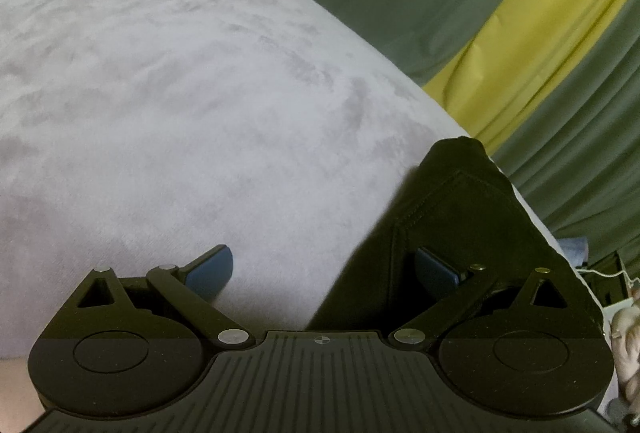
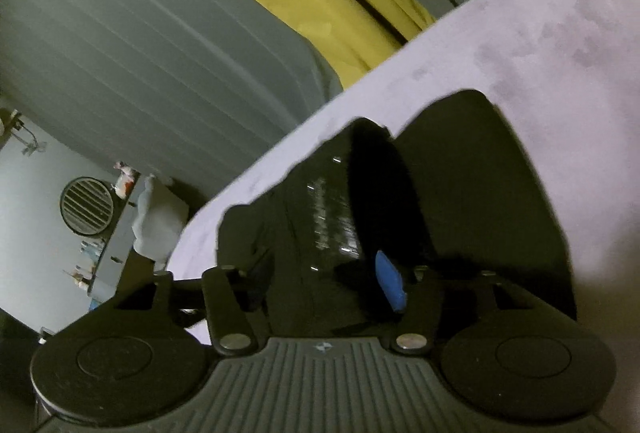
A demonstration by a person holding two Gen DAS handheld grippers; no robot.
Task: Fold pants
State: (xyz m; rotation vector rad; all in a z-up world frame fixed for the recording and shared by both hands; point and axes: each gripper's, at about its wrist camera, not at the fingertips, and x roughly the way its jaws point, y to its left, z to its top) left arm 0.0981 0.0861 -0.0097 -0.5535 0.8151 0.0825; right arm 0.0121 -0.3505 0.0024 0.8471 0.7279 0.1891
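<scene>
Black pants (image 1: 448,217) lie folded on a grey cushion (image 1: 160,93). Left gripper (image 1: 324,269) spread, straddling their edge; right gripper (image 2: 320,281) spread over the fold, apparently letting go.

left gripper (image 1: 323,269): black, with two round discs and a ridged plate
left fingertips (image 1: 210,269): dark blue pads on black bars
screws (image 1: 233,335): shiny silver, round
right gripper (image 2: 320,285): black, same shape
right fingertip (image 2: 390,283): bright blue pad
mark (image 2: 321,345): small crossed circle
</scene>
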